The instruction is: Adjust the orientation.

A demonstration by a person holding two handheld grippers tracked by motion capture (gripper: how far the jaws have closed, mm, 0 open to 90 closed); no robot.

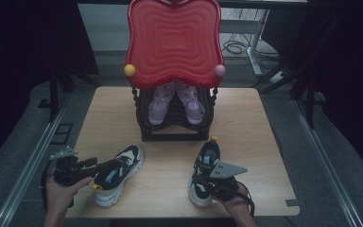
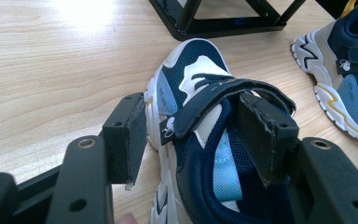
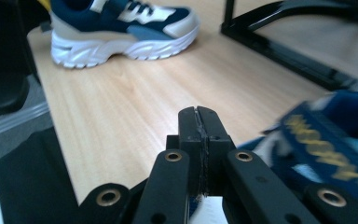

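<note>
Apparently the step in hand is gripping the left shoe [image 2: 200,140], which lies on the table [image 1: 170,165] in front of the rack [image 1: 175,127]. The left gripper [image 2: 200,135] stands open, one jaw inside the shoe's mouth under the strap, the other outside. The right gripper [image 3: 199,140] is closed on nothing beside the right shoe [image 1: 205,172]. Next, the left jaws should pinch the shoe's side wall before lifting.

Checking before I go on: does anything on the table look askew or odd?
The two sneakers don't sit as a pair: the left sneaker lies angled with its toe toward the shoe rack, and the right sneaker points another way. The left gripper straddles one side wall of the left sneaker's collar, not yet pinching it.
</note>
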